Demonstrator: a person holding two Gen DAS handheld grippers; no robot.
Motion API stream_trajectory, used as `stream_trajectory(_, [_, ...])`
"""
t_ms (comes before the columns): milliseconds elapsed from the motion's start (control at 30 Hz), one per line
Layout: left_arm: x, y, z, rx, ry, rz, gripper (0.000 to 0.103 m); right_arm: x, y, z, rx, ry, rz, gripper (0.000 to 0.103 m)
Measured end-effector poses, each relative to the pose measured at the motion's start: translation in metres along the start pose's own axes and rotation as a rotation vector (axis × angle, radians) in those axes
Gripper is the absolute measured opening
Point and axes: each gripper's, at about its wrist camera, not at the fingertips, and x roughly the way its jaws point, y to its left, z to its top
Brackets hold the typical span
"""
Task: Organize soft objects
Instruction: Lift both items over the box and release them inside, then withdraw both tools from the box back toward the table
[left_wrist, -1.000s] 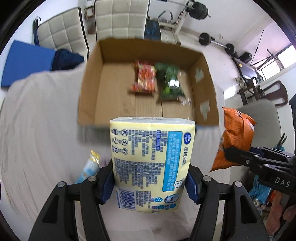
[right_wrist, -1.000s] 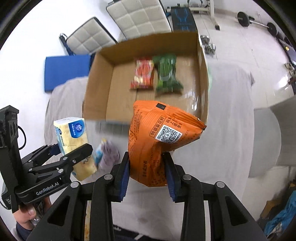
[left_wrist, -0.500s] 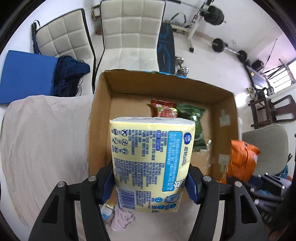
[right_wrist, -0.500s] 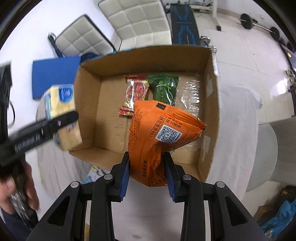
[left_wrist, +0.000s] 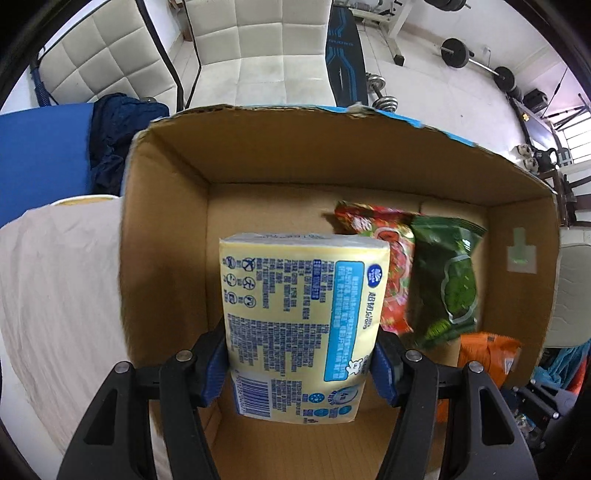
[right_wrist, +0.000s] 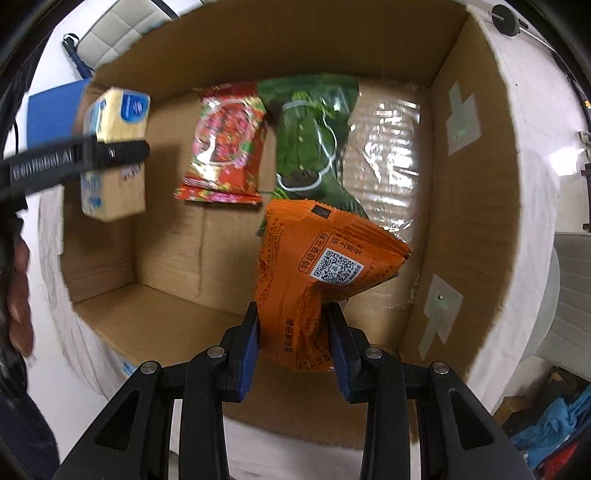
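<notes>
My left gripper is shut on a yellow tissue pack and holds it over the left part of the open cardboard box. The pack also shows in the right wrist view. My right gripper is shut on an orange snack bag and holds it above the box, right of middle. A red snack bag and a green snack bag lie flat on the box floor at the far side.
The box stands on a table under a pale cloth. Two white padded chairs, a blue cushion and gym weights are beyond it. Clear tape shines on the box floor.
Both grippers have moved forward and down over the box with their loads. The tissue pack and the orange bag now hang inside the box opening.
</notes>
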Motion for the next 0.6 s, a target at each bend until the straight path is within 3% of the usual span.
stream_trajectory(167, [0.016,0.004,0.015,-0.025,0.061,-0.013,0.062,0.017,-0.001,0.005,-0.008,0.043,-0.009,0.039])
stream_trajectory(267, [0.013,0.008,0.021,-0.046,0.048,-0.019,0.062,0.024,-0.002,0.006,0.002,0.075,-0.037,0.055])
stream_trajectory(367, [0.005,0.008,0.024,-0.045,0.032,-0.021,0.062,0.022,-0.001,0.005,0.01,0.064,-0.043,0.057])
stream_trajectory(533, [-0.01,0.013,0.018,-0.065,0.004,-0.028,0.062,0.014,-0.001,0.001,0.034,0.026,-0.051,0.072])
stream_trajectory(600, [-0.015,0.014,0.011,-0.064,-0.011,-0.029,0.07,0.011,-0.001,-0.001,0.052,0.018,-0.05,0.077])
